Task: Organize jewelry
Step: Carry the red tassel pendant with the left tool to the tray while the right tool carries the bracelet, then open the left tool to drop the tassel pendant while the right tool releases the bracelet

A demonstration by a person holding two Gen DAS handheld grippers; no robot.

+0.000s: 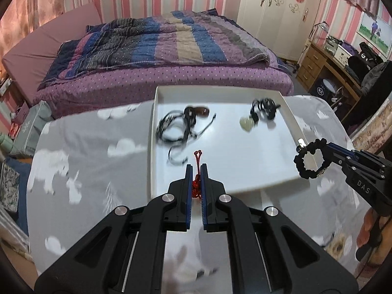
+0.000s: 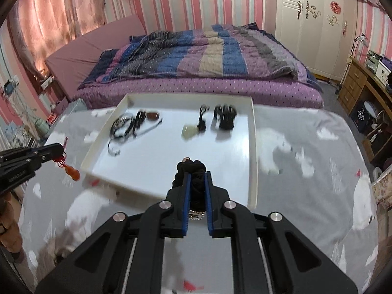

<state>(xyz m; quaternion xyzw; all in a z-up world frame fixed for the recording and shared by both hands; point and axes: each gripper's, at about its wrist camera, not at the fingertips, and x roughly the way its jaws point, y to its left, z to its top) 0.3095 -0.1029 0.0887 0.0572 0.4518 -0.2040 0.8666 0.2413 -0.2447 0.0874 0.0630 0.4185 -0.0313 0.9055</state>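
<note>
A white tray (image 1: 291,122) lies on the table, also in the right wrist view (image 2: 252,152). In it lie tangled black cords with a brown pendant (image 1: 181,125), a pale green pendant (image 1: 247,124) and a black bracelet (image 1: 264,107). My left gripper (image 1: 196,169) is shut on a red knotted cord charm (image 1: 196,186) over the tray's near left edge; the charm hangs below it in the right wrist view (image 2: 69,170). My right gripper (image 2: 198,175) is shut on a black beaded bracelet (image 2: 193,169), which shows as a ring (image 1: 309,159) at the tray's right edge.
The table has a grey cloth with white animal prints (image 1: 80,161). Behind it stands a bed with a striped quilt (image 1: 161,39). A white wardrobe (image 1: 272,12) and a wooden desk (image 1: 325,66) are at the right.
</note>
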